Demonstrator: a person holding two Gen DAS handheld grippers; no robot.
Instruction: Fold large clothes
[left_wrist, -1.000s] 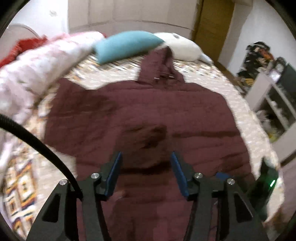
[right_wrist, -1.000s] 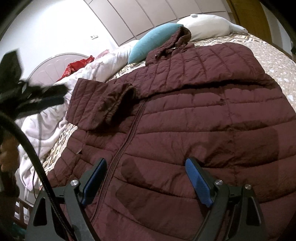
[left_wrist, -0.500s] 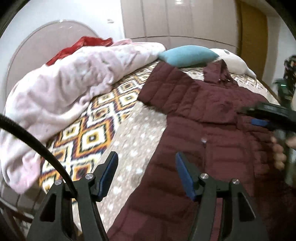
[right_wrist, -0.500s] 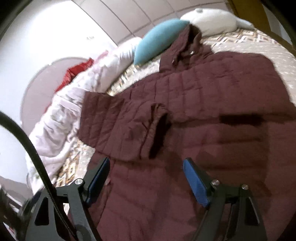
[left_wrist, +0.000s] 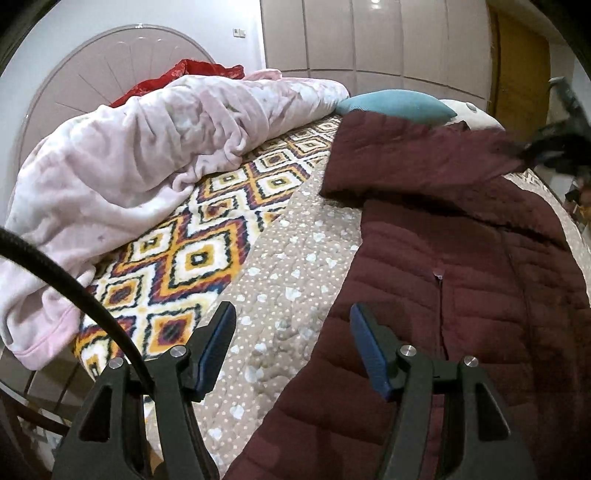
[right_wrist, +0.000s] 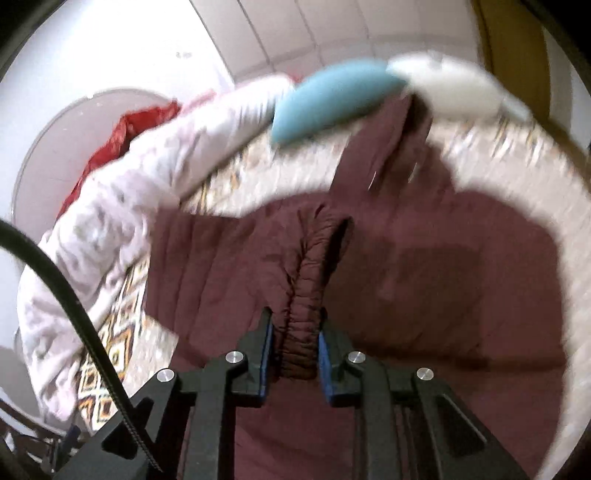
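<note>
Maroon cuff (right_wrist: 300, 332) of the puffer jacket (left_wrist: 461, 295) is pinched between the right gripper (right_wrist: 295, 354) fingers, which have just been closing, so that sleeve is lifted off the jacket spread on the bed (left_wrist: 295, 266). Left gripper (left_wrist: 291, 347) hangs with fingers apart and nothing in them, right over the jacket's near edge. Further back sit a pink blanket (left_wrist: 147, 155) and a teal pillow (left_wrist: 395, 107).

One jacket (left_wrist: 461, 280), two pillows (left_wrist: 395, 107), one blanket (left_wrist: 147, 147).
</note>
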